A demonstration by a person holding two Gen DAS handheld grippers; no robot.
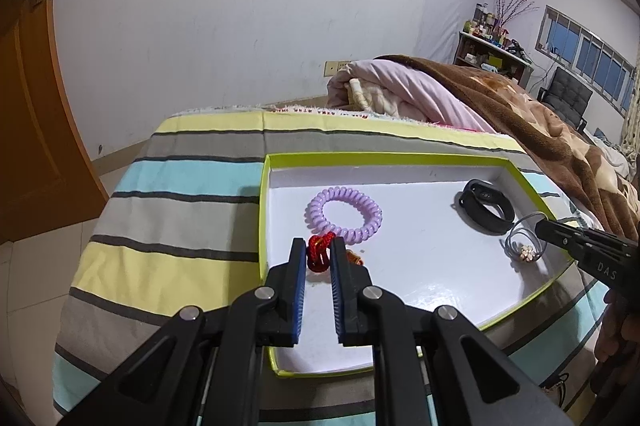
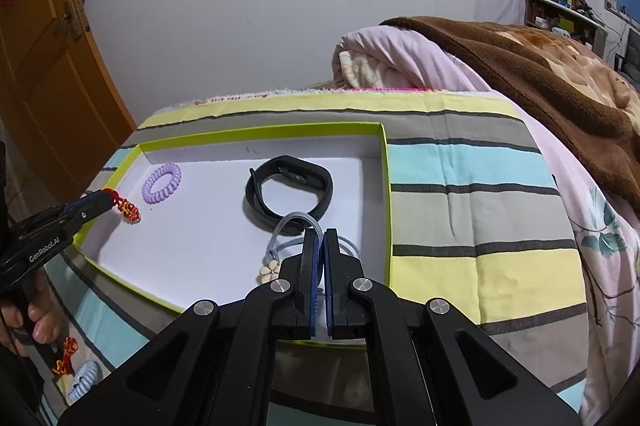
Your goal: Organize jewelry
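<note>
Left tongs (image 1: 318, 254), clenched on the red knotted charm (image 1: 319, 253), and right tongs (image 2: 320, 246), gripping the grey hair tie (image 2: 294, 226), should lower gently into the green-rimmed tray (image 2: 384, 186) before releasing, clear of neighbours.

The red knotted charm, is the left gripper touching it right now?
Touching. In the left wrist view, the left gripper has its pads pressed on both sides of the red knotted charm, no gap showing.

The tray's (image 2: 387, 186) white middle lies bare between the purple coil (image 2: 161, 183) and the black band (image 2: 289, 188).
</note>
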